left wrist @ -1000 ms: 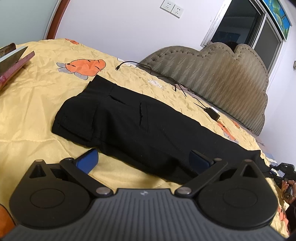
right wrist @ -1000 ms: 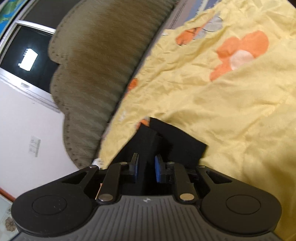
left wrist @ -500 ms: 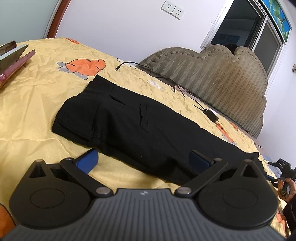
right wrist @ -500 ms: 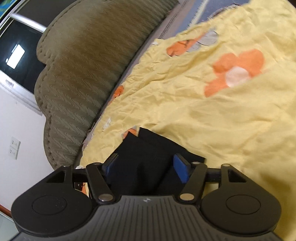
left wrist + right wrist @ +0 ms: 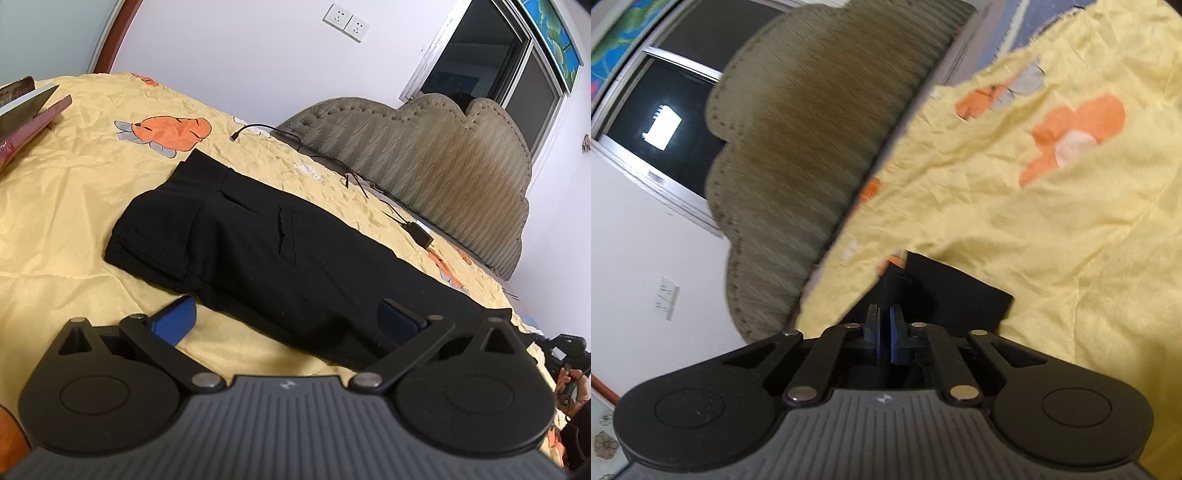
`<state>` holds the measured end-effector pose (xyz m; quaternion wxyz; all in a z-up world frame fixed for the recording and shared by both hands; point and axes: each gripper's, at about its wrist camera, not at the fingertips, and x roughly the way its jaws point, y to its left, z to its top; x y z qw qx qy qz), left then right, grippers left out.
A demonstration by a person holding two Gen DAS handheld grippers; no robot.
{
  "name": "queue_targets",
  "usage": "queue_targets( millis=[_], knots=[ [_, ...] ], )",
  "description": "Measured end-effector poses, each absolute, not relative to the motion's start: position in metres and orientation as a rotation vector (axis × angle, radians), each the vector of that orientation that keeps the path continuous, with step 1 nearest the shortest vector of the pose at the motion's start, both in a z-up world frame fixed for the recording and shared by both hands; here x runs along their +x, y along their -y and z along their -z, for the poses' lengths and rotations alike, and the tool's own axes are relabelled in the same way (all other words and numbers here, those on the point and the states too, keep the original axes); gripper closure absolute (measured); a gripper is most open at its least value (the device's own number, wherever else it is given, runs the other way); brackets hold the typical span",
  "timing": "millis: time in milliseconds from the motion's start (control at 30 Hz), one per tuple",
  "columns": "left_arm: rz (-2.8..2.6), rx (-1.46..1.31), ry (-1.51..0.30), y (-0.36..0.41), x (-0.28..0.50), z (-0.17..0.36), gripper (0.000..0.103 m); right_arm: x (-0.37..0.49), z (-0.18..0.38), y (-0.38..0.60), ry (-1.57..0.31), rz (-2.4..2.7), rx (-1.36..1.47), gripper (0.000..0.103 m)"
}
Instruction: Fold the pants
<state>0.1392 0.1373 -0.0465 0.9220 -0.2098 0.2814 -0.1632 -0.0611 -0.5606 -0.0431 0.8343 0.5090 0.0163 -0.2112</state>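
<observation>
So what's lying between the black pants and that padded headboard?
In the left wrist view, black cables and a small charger lie on yellow bedsheet between pants and headboard.

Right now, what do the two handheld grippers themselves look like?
Both look alike. The left gripper has a ribbed dark grey body with a small pale logo, two round black discs at its sides, and black link arms with silver pivot pins that carry fingers faced with blue pads. The right gripper shows the same ribbed body, discs, silver pins and blue-padded fingers.

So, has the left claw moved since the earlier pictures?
No. The left claw sits open over the near edge of the black pants, framed against the headboard just as before.
</observation>
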Motion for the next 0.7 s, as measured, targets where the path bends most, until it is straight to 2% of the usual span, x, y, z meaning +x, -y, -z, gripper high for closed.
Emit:
queue_targets(
  millis=[133,200,400,433,500,633,700],
  knots=[
    [0.335,-0.432,-0.577,-0.138,0.139,0.046,0.0,-0.073,0.027,0.555,-0.036,0.473,1.01,0.098],
    [0.335,-0.432,-0.577,-0.138,0.139,0.046,0.0,-0.071,0.027,0.559,-0.102,0.468,1.005,0.098],
    [0.336,-0.434,-0.577,-0.138,0.139,0.046,0.0,-0.068,0.04,0.567,-0.142,0.485,1.086,0.089],
    [0.336,-0.435,-0.577,-0.138,0.139,0.046,0.0,-0.065,0.042,0.57,-0.15,0.499,1.097,0.085],
    [0.336,-0.435,-0.576,-0.138,0.139,0.046,0.0,-0.06,0.047,0.575,-0.163,0.522,1.125,0.055],
    [0.336,-0.436,-0.576,-0.138,0.139,0.046,0.0,-0.051,0.051,0.581,-0.136,0.535,1.164,0.041],
    [0.337,-0.438,-0.576,-0.138,0.139,0.046,0.0,-0.043,0.051,0.581,-0.128,0.516,1.162,0.03]
  ],
)
